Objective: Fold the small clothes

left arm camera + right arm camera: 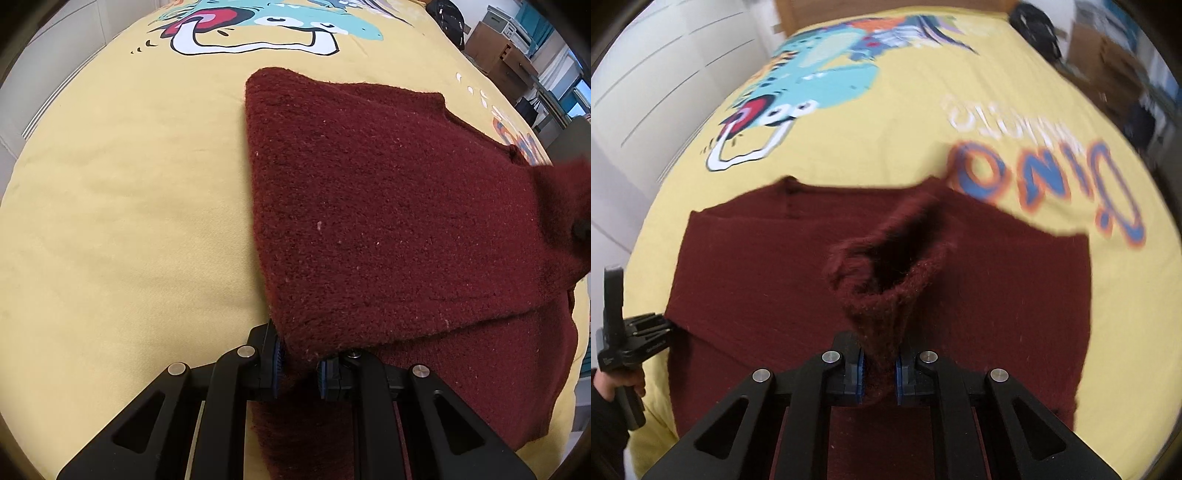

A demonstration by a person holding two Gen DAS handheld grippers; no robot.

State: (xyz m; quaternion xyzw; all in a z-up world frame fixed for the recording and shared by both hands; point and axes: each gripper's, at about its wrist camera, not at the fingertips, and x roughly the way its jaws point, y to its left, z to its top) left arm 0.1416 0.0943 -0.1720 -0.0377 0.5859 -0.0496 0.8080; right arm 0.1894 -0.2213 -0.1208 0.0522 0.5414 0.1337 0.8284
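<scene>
**Both claws pinching the maroon knit on the yellow bedspread**

The yellow cotton bedspread printed with a cartoon dinosaur [122, 206] fills both views; in the right wrist view its blue and orange lettering sits at the upper right. On it, filling the centre and right of the left wrist view and the middle band of the right wrist view, lies the dark maroon fuzzy knitted sweater [388, 206], partly folded, one layer over another, its near edge at the bottom of each frame.

Judged from the nap and the way it bunches, the knit is soft, limp and light; it has no stiffness of its own, so a lifted part will sag and drag the layers beneath; it looks grippy rather than slippery, and not fragile, though the loose fibres could snag. Hems, cuffs and corners seem the best places to take hold; a pinch in mid-panel would only gather a lump.

The left gripper [298, 363], bottom centre of its own view, is pressed together on the near corner of the folded upper layer; it also shows at the lower left of the right wrist view, held in a hand [618, 386]. The right gripper [880, 376], bottom centre, is clamped on a bunched tube of the knit, seemingly a sleeve end, which rises open-mouthed above the flat body.
</scene>
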